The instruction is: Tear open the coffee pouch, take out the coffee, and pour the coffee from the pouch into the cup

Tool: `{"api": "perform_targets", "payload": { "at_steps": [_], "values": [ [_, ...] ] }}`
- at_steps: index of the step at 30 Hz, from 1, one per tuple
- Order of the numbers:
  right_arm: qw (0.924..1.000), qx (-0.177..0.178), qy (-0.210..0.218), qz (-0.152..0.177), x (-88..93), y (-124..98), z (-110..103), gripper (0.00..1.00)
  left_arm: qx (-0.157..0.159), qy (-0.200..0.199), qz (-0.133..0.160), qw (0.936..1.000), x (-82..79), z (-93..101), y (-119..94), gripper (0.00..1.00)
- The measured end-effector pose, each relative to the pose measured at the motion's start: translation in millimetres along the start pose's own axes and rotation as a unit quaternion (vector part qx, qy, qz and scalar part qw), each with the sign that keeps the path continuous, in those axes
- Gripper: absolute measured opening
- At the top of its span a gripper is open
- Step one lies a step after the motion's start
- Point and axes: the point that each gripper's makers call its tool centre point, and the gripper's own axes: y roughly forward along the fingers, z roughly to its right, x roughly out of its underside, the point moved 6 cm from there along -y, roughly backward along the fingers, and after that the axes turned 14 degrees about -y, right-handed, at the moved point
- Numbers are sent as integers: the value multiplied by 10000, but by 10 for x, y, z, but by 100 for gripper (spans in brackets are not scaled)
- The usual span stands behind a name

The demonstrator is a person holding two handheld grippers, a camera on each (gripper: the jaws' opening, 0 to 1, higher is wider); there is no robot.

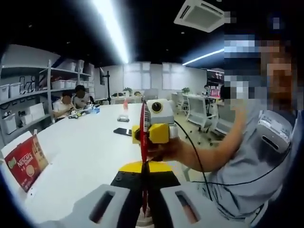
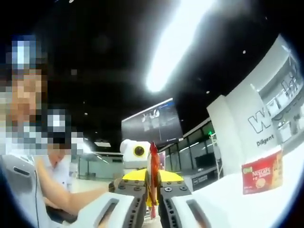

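A thin red coffee pouch (image 1: 143, 114) stands edge-on in the air above the white table (image 1: 80, 156). My left gripper (image 1: 144, 169) is shut on its lower part. Facing it, my right gripper (image 1: 144, 133), with yellow jaws and held by a person's hand (image 1: 166, 148), is clamped on the pouch's upper part. In the right gripper view the same pouch (image 2: 153, 156) rises between the yellow tips of my right gripper (image 2: 152, 177), which is shut on it. The left gripper (image 2: 142, 162) sits just behind, mostly hidden.
A red Nescafe box (image 1: 24, 161) (image 2: 262, 173) stands on the table near its edge. A dark phone (image 1: 122, 131) lies further along the table. Two people (image 1: 71, 102) sit at the far end by white shelves (image 1: 28, 95). The person holding the grippers (image 1: 256, 156) is close on the right.
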Motion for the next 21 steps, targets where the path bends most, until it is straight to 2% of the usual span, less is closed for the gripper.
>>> {"api": "perform_targets", "payload": {
  "at_steps": [5,9,14,17,21],
  "values": [
    [10000,-12,49,11,12,-16,-10,8,15,-29,-51,10000,13,7,4,3],
    [9999,-58,-72,56,4,-8,-15,11,24,-36,-36,10000,8,27,0,4],
    [9999,75,34,74,-4,-17,13,6,-57,43,70,9999,-7,15,16,7],
    [9999,53,99,108,-11,-15,10,5,20,-81,134,9999,-19,28,0,9],
    [10000,16,25,-2,15,-4,-12,5,5,-65,75,10000,14,14,-4,6]
  ]
}}
